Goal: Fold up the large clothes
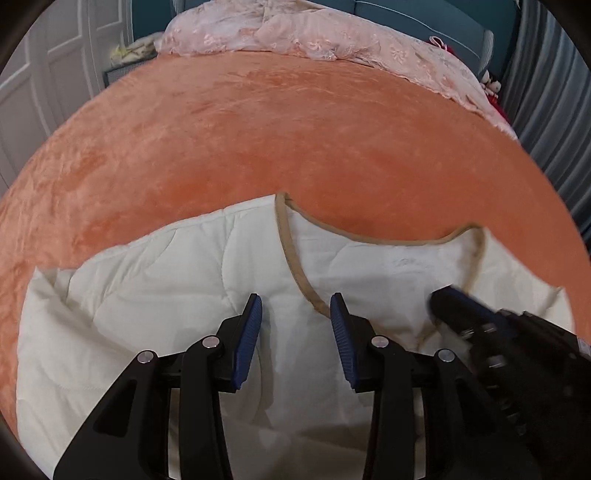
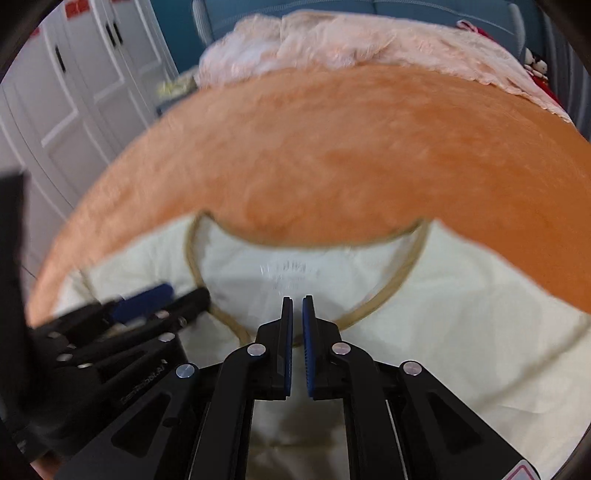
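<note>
Cream garment (image 1: pixel 192 295) flat on orange bedspread (image 1: pixel 258 140), neckline (image 1: pixel 369 236) facing headboard.

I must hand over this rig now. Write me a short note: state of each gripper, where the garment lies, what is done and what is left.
Left gripper: jaws apart, holding nothing, above the cream garment by the tan neckline trim.
Right gripper: shut, empty, above the neckline opening.
Garment: spread flat on the orange blanket, neckline towards the pink bedding.
Done: laid out; no fold visible.
Left: all the folding.
</note>
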`<state>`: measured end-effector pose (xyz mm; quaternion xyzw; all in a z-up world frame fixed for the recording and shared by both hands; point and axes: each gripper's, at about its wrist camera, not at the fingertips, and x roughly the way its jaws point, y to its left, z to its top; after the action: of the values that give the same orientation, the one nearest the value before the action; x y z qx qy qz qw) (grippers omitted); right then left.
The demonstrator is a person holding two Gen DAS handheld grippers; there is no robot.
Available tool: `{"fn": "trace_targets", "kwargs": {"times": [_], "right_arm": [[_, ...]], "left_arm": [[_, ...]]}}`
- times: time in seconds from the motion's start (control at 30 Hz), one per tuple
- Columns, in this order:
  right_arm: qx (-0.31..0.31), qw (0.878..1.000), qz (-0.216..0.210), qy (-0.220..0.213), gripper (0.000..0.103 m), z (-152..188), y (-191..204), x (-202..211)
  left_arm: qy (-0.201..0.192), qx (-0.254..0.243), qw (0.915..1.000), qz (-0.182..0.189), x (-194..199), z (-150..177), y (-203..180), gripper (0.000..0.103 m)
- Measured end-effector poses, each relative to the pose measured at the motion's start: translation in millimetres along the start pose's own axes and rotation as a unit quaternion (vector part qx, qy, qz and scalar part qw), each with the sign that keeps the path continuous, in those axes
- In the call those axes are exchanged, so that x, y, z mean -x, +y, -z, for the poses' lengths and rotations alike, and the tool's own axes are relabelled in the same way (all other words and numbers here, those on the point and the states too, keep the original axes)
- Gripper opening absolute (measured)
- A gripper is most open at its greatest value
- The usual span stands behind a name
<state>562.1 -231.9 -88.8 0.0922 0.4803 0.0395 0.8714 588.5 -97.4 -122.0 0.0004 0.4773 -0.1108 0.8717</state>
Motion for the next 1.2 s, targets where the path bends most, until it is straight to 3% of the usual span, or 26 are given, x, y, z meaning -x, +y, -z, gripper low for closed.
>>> {"fn": "trace_targets", "kwargs": {"times": [0.17, 0.33, 0.57, 0.77, 0.83, 0.9, 1.0, 1.07, 1.1, 1.17, 1.2], "right_arm": [[-0.032, 0.999, -0.012, -0.005, 0.000, 8.7, -15.7, -14.7], [-0.019, 1.000, 0.015, -0.019, 0.000, 14.5, -6.0, -16.9], [-0.020, 0.999, 0.022, -0.030, 0.000, 15.5, -5.0, -18.5], [-0.027, 0.999, 0.021, -0.041, 0.000, 16.0, -7.6, -17.9], [-0.040, 0.997, 0.031, -0.059, 0.000, 17.9, -12.3, -11.1], [-0.077, 0.990, 0.057, -0.099, 0.000, 23.1, -23.9, 6.0], [-0.174, 0.959, 0.086, -0.206, 0.003, 51.2, -55.0, 62.5], [-0.196, 0.951, 0.091, -0.222, 0.012, 67.2, -63.1, 88.8], [-0.200, 0.951, 0.078, -0.223, 0.012, 76.4, -66.2, 102.1], [-0.179, 0.958, 0.052, -0.216, 0.012, 100.1, -66.2, 134.9], [-0.160, 0.962, 0.051, -0.215, 0.013, 112.4, -63.1, 150.7]], "left_arm": [[-0.037, -0.021, 0.9989, -0.020, -5.0, 15.3, -6.9, 0.037], [-0.046, -0.024, 0.9983, -0.027, -7.0, 16.8, -7.5, 0.038], [-0.055, -0.017, 0.9980, -0.026, -10.7, 15.8, -4.7, 0.040], [-0.063, -0.004, 0.9977, -0.023, -10.1, 15.5, -1.1, 0.035], [-0.070, 0.014, 0.9972, -0.020, -7.1, 15.7, 5.0, 0.025], [-0.082, 0.047, 0.9955, -0.003, 0.2, 17.5, 17.1, 0.022], [-0.114, 0.100, 0.9880, 0.025, 25.3, 26.7, 38.5, 0.021], [-0.127, 0.101, 0.9859, 0.040, 54.1, 37.8, 42.2, 0.021], [-0.136, 0.087, 0.9860, 0.042, 72.9, 45.3, 40.2, 0.020], [-0.160, 0.044, 0.9831, 0.077, 123.9, 69.1, 38.3, 0.036], [-0.168, 0.031, 0.9816, 0.086, 141.2, 79.2, 38.5, 0.053]]}}
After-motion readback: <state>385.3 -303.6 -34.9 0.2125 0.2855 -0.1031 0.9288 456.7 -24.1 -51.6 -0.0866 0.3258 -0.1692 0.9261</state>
